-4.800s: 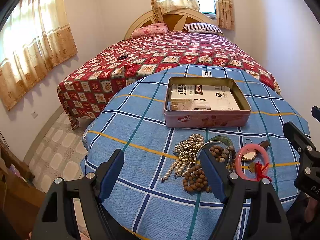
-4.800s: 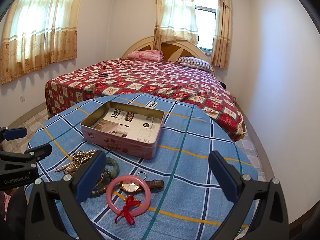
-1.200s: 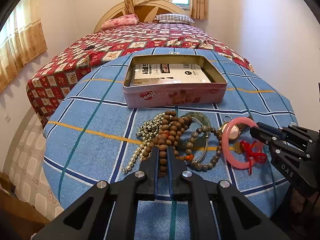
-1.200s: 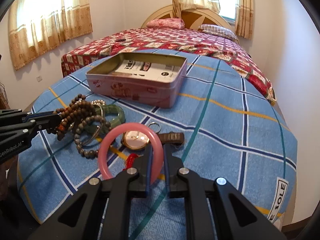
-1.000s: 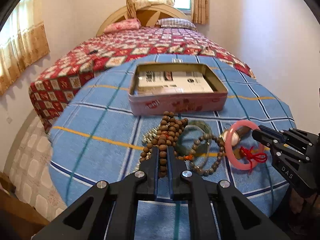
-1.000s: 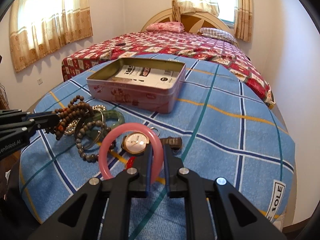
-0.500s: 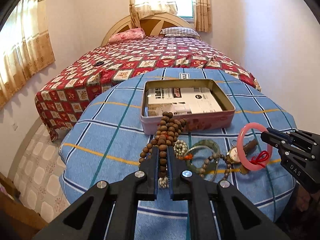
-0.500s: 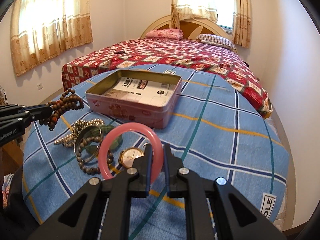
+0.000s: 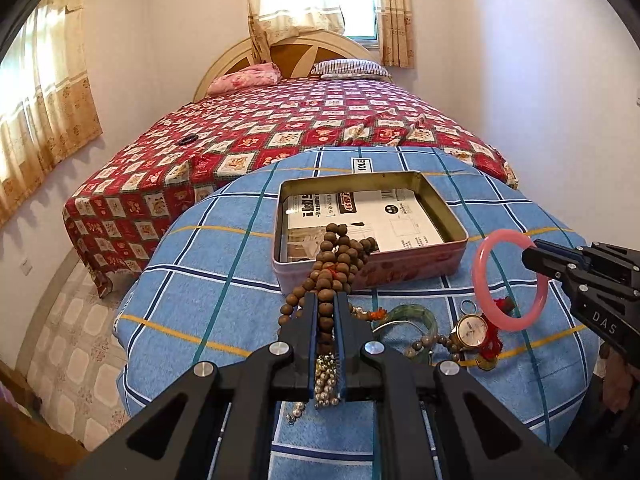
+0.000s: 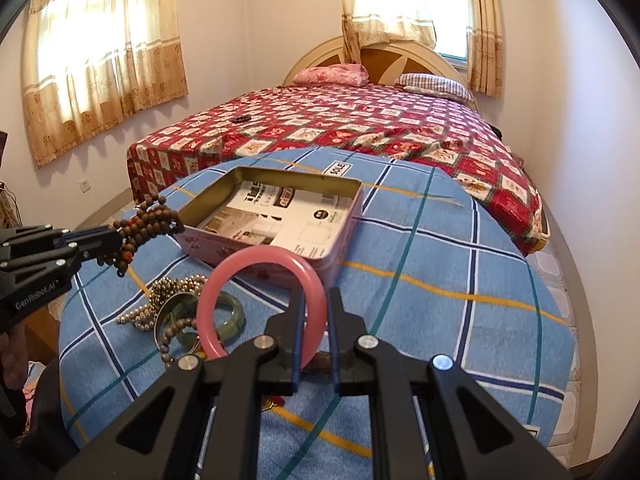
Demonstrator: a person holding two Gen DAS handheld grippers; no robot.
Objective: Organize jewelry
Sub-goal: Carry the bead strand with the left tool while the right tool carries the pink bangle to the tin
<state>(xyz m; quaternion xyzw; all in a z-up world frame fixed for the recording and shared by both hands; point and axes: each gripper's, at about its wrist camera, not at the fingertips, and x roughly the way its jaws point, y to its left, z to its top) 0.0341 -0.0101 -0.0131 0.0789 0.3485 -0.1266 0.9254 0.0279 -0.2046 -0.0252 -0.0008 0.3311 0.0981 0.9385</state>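
Now, through the left wrist, I am pinching the wooden bead strand [image 9: 336, 264] in the left gripper [image 9: 325, 312], aloft near the tin [image 9: 420, 270]; I should clear the rim before releasing. Through the right wrist, the right gripper [image 10: 314, 320] is clamping the pink bangle [image 10: 224, 280] above the table.

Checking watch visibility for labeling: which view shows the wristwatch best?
Left wrist view: the wristwatch lies on the tablecloth with its dial facing the camera. In the right wrist view it is hidden behind the right gripper and pink bangle.

Red patchwork bed [image 9: 288, 136]; pink pillow [image 9: 244, 77]; curtains [image 10: 104, 52].
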